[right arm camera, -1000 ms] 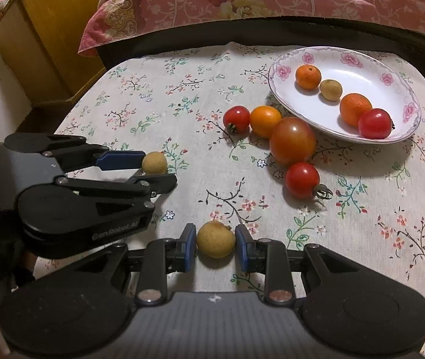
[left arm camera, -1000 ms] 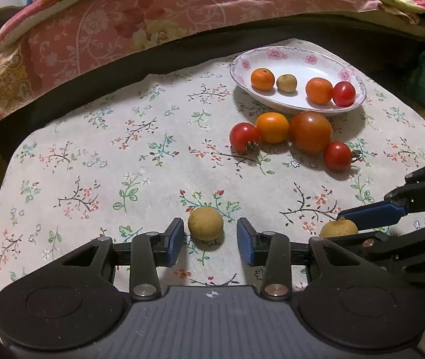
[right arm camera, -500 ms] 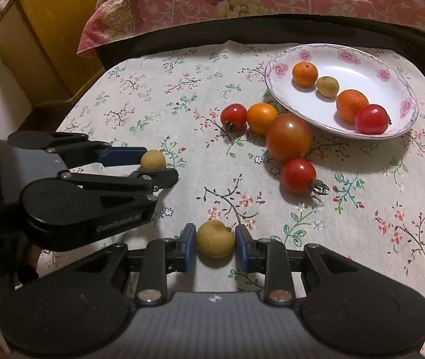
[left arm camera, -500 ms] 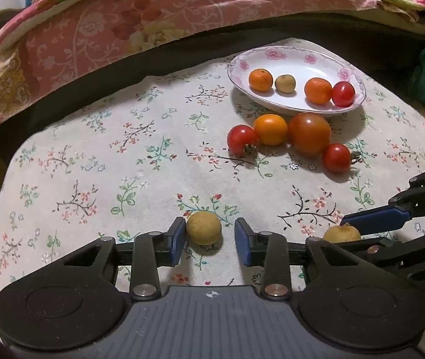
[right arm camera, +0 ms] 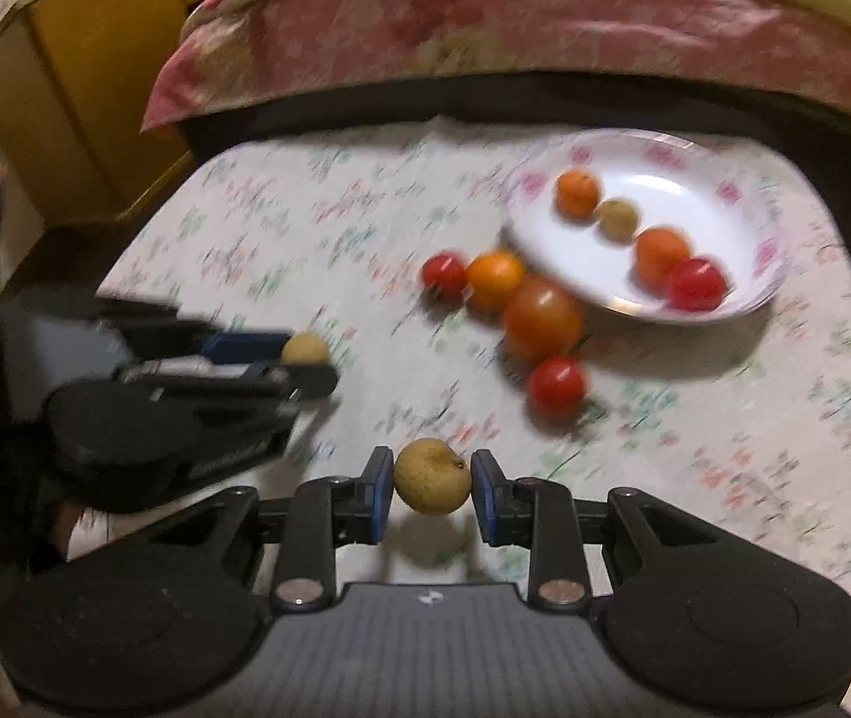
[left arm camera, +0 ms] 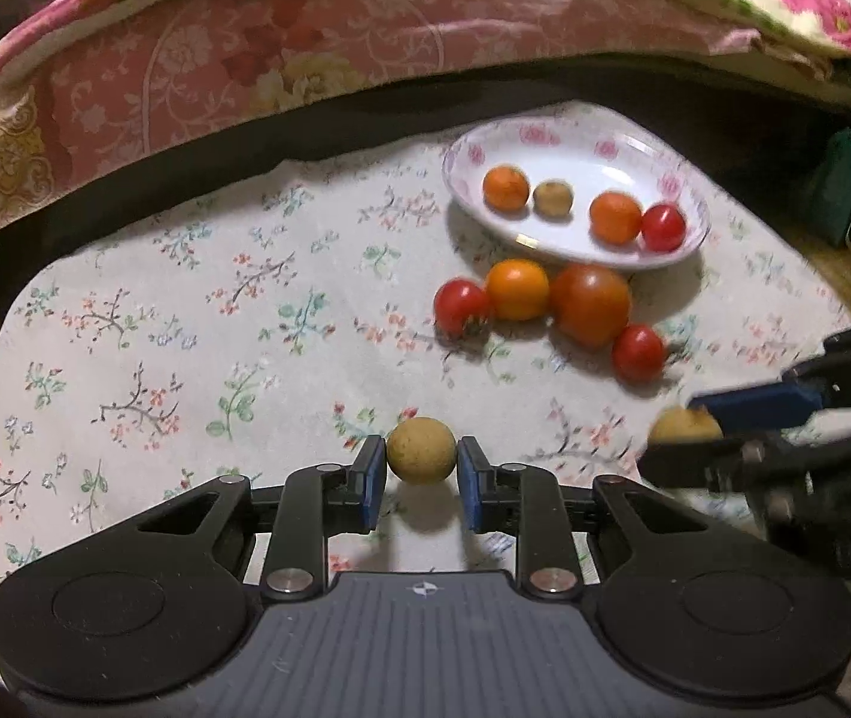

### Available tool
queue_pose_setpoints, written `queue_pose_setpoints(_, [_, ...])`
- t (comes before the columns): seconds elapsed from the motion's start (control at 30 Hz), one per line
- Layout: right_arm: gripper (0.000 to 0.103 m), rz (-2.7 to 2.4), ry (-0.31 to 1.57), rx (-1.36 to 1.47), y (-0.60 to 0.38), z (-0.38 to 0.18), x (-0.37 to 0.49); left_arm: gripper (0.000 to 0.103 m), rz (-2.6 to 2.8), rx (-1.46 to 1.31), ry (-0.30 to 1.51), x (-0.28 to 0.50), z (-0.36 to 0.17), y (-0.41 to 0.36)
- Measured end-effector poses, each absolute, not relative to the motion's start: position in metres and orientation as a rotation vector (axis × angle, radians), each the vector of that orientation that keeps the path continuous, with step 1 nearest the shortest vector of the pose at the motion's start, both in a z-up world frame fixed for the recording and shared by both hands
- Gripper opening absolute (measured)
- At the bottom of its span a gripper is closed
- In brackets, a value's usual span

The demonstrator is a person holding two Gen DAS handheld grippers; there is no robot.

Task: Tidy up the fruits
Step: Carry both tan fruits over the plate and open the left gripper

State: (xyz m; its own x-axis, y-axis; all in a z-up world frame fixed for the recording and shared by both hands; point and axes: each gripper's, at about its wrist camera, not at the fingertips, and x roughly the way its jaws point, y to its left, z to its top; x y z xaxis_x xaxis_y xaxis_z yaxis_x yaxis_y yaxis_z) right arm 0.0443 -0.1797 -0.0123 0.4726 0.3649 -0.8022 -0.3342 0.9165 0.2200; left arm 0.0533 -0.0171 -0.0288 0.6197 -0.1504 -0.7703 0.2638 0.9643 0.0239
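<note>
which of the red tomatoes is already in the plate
The red tomato at the right end of the row inside the plate, beside an orange fruit. The other two red ones lie on the tablecloth.

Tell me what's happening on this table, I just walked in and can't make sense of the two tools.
A person is sorting fruit with two tools. The left hand-held gripper is shut on a small round tan fruit, and the right hand-held gripper is shut on a second tan fruit. Four fruits already sit in the white floral-rimmed plate. Four more, red and orange, lie on the floral tablecloth beside it.
</note>
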Motion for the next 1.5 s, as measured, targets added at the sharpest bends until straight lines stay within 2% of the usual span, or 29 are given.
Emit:
queue_pose_setpoints(0.5, [0.025,0.266,0.946,0.162,-0.218,0.007,0.102,0.033,-0.259,0.117,0.806,0.093,0.002,-0.058])
queue_pose_setpoints(1.23, [0.027,0.181,0.964,0.253,-0.252,-0.021,0.139,0.032,-0.305,0.137,0.801,0.137,-0.011,-0.094])
queue_pose_setpoints(1.5, [0.028,0.174,0.954,0.281,-0.255,-0.019,0.140,0.043,-0.284,0.116,0.797,0.140,-0.009,-0.090])
